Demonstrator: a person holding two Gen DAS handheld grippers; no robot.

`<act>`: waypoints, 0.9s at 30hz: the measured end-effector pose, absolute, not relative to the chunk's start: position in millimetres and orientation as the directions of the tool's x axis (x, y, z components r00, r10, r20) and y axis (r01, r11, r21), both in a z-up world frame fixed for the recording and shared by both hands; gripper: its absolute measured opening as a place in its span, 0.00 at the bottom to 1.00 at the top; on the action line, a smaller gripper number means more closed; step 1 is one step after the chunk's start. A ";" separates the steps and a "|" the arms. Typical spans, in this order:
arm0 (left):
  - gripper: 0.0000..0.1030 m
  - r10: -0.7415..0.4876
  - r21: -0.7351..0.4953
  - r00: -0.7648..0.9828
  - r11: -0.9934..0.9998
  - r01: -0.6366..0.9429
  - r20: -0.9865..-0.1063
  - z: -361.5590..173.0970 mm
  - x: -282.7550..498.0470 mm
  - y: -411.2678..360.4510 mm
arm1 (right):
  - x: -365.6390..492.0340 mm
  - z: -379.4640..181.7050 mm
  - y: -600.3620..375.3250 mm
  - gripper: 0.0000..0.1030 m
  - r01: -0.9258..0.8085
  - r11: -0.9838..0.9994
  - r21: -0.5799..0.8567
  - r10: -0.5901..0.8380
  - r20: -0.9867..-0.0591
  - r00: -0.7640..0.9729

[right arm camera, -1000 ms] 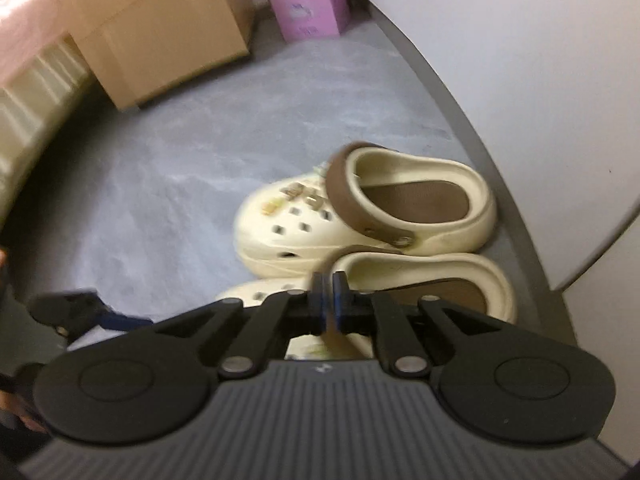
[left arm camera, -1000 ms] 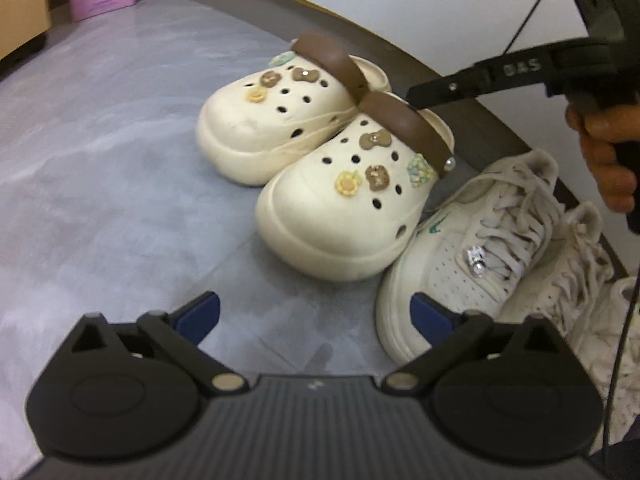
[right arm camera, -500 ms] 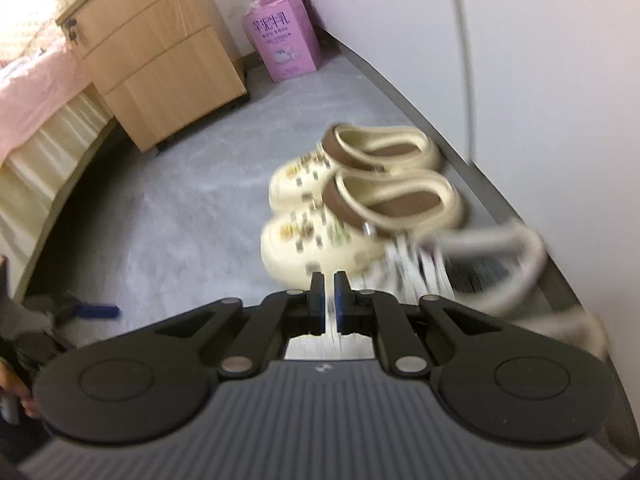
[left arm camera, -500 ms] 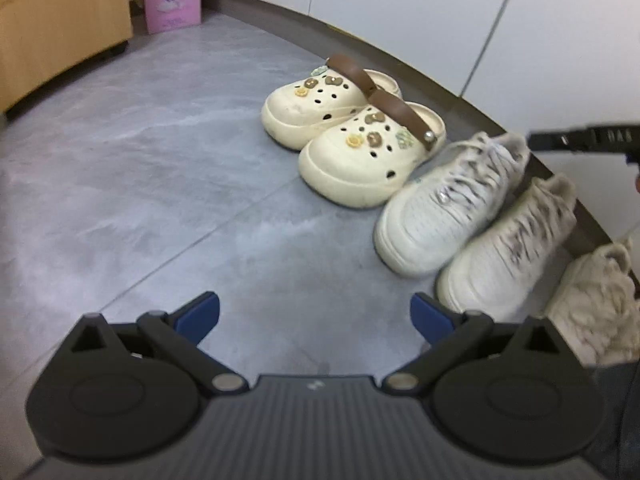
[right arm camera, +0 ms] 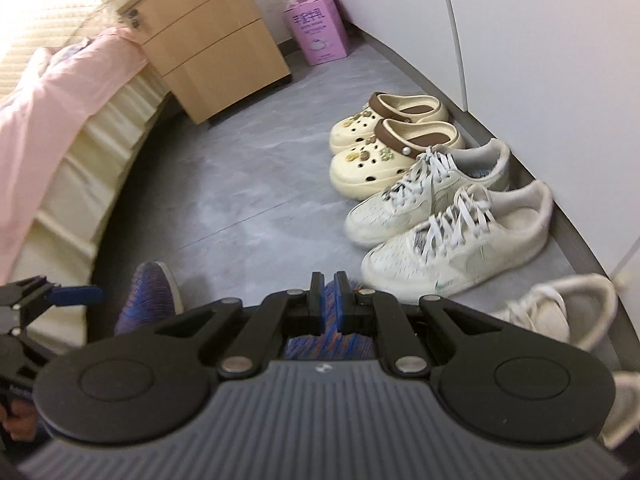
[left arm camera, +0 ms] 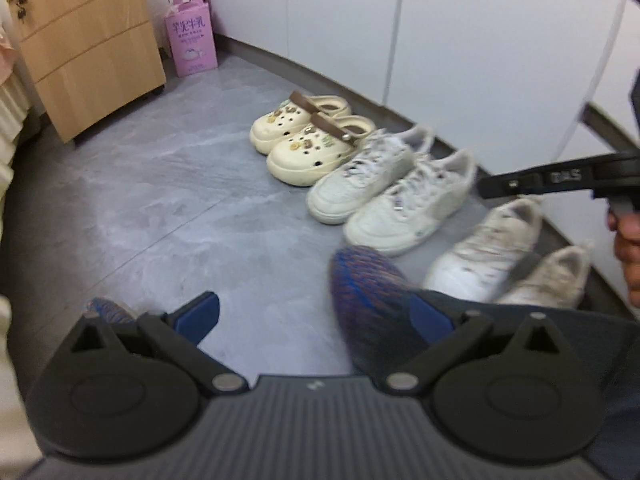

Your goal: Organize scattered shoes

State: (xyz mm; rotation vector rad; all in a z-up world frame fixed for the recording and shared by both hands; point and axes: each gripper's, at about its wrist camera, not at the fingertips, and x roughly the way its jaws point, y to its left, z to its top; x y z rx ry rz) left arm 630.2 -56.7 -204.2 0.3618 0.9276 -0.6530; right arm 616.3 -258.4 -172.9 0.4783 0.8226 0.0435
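Shoes: cream clogs [right arm camera: 394,146], white sneakers [right arm camera: 448,220] and a third pale pair [left arm camera: 508,256], paired in one row along the wall [left arm camera: 480,40], toes to the room. Left gripper [left arm camera: 314,314], jaws spread and empty; right gripper [right arm camera: 325,302], jaws pressed together on nothing, both well clear of the row. Step judged: arranging seemingly done; next move calls for checking the floor [left arm camera: 160,200] for strays.

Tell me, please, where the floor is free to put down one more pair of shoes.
Free: the grey floor between the wooden cabinet and the cream clogs, and in front of the row's toes. Crowded: the strip along the wall, where clogs, white sneakers and worn sneakers stand side by side.
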 end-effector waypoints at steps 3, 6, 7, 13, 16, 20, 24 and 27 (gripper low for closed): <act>1.00 -0.362 -0.041 0.404 0.784 0.619 -0.840 -165.1 588.9 -55.4 | 587.6 -144.1 -259.9 0.09 0.146 0.890 0.432 0.221 -0.688 0.691; 0.99 -0.356 -0.071 0.391 0.810 0.582 -0.849 -146.1 564.4 -57.3 | 555.9 -121.9 -262.4 0.09 0.163 0.877 0.452 0.214 -0.672 0.709; 0.99 -0.351 -0.061 0.402 0.812 0.581 -0.845 -139.7 556.0 -59.4 | 547.6 -115.7 -262.3 0.09 0.164 0.878 0.450 0.210 -0.670 0.712; 1.00 -0.359 -0.005 0.502 0.817 0.577 -0.787 -114.0 516.9 -69.1 | 506.6 -84.1 -260.4 0.09 0.156 0.889 0.430 0.183 -0.646 0.741; 1.00 -0.362 -0.007 0.518 0.825 0.566 -0.775 -119.0 510.7 -70.5 | 500.7 -84.6 -256.0 0.09 0.143 0.913 0.381 0.157 -0.655 0.739; 0.99 -0.363 -0.090 0.515 0.872 0.480 -0.776 -139.4 512.7 -61.0 | 498.3 -101.0 -249.9 0.09 0.151 0.925 0.350 0.128 -0.660 0.740; 0.99 -0.346 -0.107 0.513 0.893 0.437 -0.786 -156.1 516.1 -49.3 | 497.2 -129.6 -239.1 0.09 0.138 0.939 0.315 0.119 -0.674 0.729; 0.99 -0.334 -0.102 0.524 0.901 0.422 -0.783 -162.5 518.4 -40.7 | 490.9 -143.3 -238.5 0.09 0.139 0.932 0.334 0.135 -0.677 0.724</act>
